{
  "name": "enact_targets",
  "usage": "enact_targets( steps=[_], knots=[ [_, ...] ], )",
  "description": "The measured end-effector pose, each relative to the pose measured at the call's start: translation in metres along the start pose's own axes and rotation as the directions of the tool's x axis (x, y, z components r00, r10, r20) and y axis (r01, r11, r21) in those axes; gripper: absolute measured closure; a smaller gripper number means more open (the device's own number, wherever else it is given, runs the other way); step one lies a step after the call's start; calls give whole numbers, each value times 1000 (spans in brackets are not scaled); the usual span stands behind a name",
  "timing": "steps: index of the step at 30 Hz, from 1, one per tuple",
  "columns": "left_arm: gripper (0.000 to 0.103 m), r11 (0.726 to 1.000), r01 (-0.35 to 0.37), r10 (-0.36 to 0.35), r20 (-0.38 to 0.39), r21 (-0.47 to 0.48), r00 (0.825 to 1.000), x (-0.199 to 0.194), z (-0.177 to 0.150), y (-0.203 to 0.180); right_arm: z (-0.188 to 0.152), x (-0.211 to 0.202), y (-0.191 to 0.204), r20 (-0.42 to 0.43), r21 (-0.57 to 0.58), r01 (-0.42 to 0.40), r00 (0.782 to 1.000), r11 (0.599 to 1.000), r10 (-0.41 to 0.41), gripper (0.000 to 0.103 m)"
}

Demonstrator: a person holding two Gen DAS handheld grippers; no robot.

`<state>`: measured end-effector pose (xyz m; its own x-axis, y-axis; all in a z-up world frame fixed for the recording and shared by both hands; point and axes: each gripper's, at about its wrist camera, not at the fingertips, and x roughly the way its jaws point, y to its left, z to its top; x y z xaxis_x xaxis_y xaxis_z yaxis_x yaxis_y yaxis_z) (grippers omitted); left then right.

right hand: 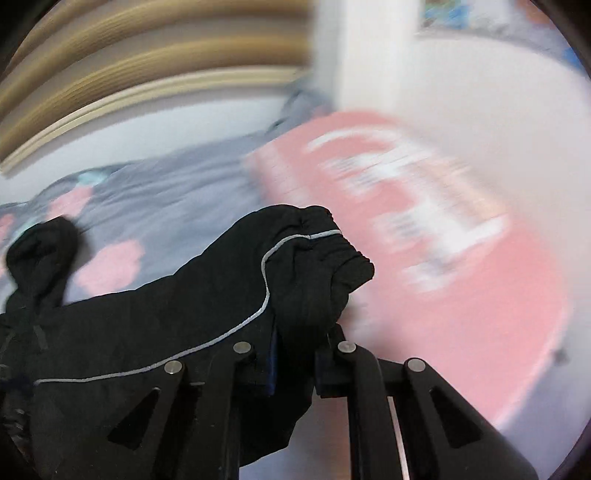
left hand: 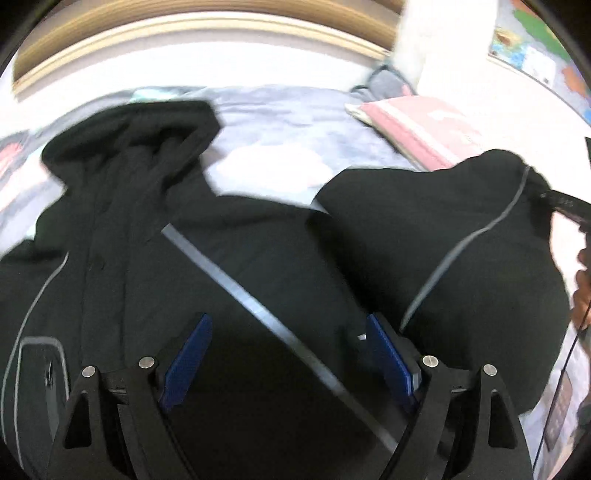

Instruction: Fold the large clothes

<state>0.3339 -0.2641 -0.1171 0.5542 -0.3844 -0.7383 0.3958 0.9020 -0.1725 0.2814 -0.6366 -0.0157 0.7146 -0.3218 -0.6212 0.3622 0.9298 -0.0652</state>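
Jacket lying spread on the bed, one sleeve cuff pinched

Jacket (left hand: 258, 266), black with thin grey piping and a pale reflective stripe running diagonally across its body, is filling the lower and middle part of the left wrist view. It is lying on a bedspread (left hand: 280, 122) of bluish grey with pink and white patches. Its hood or collar is bunching up toward the upper left of that frame, and a sleeve is rising in a dark hump at the right, traced by a curved grey line. A grey-edged pocket is showing at the lower left.

Left tool (left hand: 288, 358) is hanging over the jacket's body with its blue pads (left hand: 186, 363) spread wide apart and nothing between them.

Right tool (right hand: 295, 354) is pinching the sleeve near its gathered, elastic cuff (right hand: 332, 251); black cloth is bulging up out of the closed fingers at the middle of the right wrist view, and the piping is curling across it. In the left wrist view this tool is entering at the right edge, beside the sleeve's hump.

A pink pillow (right hand: 461, 258) with blurred white lettering is lying behind the cuff, at the right of the frame. A wooden headboard (left hand: 184, 22) is curving across the top.
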Motion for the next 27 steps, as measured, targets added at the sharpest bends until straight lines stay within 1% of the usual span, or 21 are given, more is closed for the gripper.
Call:
enact_targets(
  steps=[2,3,4,6,7,8,9,11,14,16,18,20,22,23,26,27],
  knots=[
    [17,999,-5,5,0,41,1000,5,5,-18,2,-9,-33,3,11,88,996,996,-88,87],
    [17,998,-17,17,-7,59,1000,12,5,-26,0,-8,-51,-9,21,145,989,989,-145,87],
    [17,997,-33,34,-18,68,999,19,4,-31,-3,-5,-62,-25,31,173,985,985,-172,87],
    [17,995,-68,73,-70,75,995,40,-4,-40,-16,15,-91,-106,63,226,970,972,-219,87],
    [17,995,-73,79,-88,69,993,48,-7,-40,-21,24,-96,-132,72,234,966,970,-223,87],
    [17,995,-82,87,-84,65,993,52,-11,-40,-29,35,-105,-162,87,231,963,969,-215,87],
    [17,992,-96,101,-59,79,993,51,-15,-42,-33,39,-109,-165,93,226,964,970,-209,86],
    [17,988,-117,120,-23,100,993,45,-19,-46,-37,37,-109,-136,91,218,969,972,-204,84],
    [17,985,-142,137,58,97,989,28,-24,-48,-37,28,-109,-109,108,171,981,979,-159,79],
    [17,983,-154,144,101,97,984,21,-23,-48,-39,27,-111,-107,109,162,983,981,-151,79],
    [17,980,-171,155,152,100,976,10,-23,-49,-44,24,-111,-100,105,160,984,982,-150,79],
    [17,977,-187,164,196,105,967,-2,-23,-51,-42,26,-102,-82,90,162,985,983,-154,82],
    [17,974,-202,175,225,105,959,-6,-19,-53,-42,20,-95,-65,81,144,988,986,-139,85],
    [17,973,-208,178,246,99,953,-15,-18,-52,-42,13,-89,-56,77,123,991,989,-119,85],
    [17,976,-200,170,278,82,945,-36,-15,-49,-38,-10,-64,-31,37,83,996,996,-82,87],
    [17,977,-198,168,284,79,944,-43,-16,-49,-35,-21,-51,-21,16,59,998,998,-58,87]
  ],
)
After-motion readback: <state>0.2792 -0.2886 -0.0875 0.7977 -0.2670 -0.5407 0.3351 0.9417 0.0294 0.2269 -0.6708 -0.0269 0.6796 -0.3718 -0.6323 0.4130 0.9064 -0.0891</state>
